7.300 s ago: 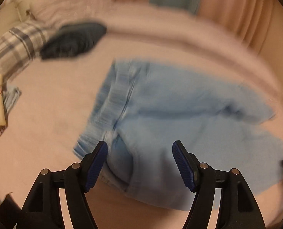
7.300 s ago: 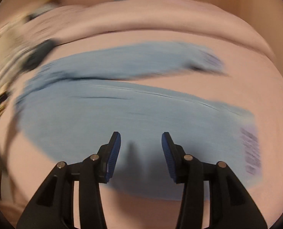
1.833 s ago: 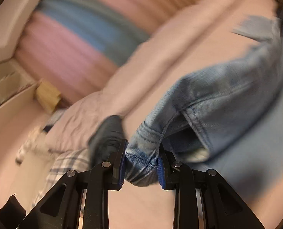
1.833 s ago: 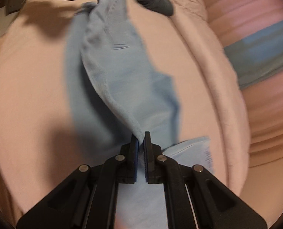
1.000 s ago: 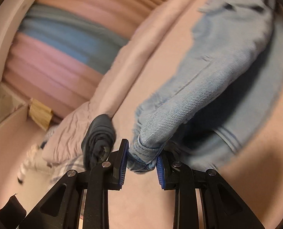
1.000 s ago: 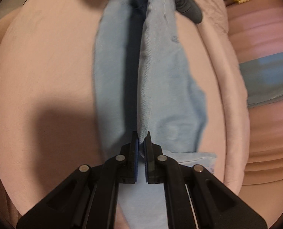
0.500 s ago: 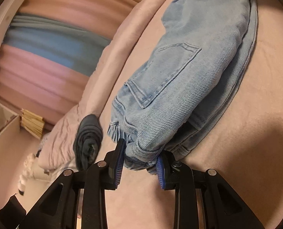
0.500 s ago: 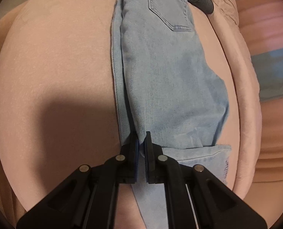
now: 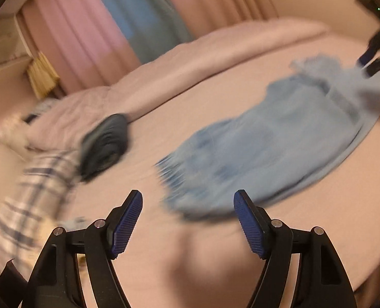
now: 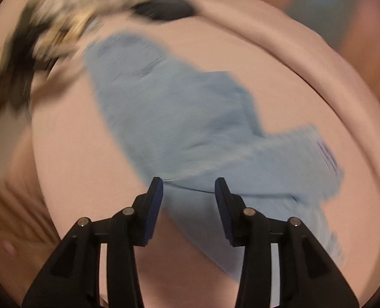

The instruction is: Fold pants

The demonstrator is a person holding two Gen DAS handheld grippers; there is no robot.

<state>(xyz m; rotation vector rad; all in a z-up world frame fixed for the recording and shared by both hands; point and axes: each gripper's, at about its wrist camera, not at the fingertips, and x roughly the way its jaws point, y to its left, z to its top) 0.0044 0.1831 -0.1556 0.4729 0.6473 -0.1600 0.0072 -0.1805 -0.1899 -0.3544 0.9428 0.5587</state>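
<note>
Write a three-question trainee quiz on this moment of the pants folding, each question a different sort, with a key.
1. True or false: the jeans lie on the pink bed.
2. Multiple choice: what is between the left gripper pads? A) the waistband B) a hem C) nothing
3. Fill in: the dark bundle beside the jeans lies next to a ____ patterned cloth.

Key
1. True; they lie on the sheet, doubled lengthwise.
2. C; its jaws are opening and the waist end lies beyond the tips. The right gripper jaws are opening too, above the leg end, pressing nothing.
3. Plaid.
</note>
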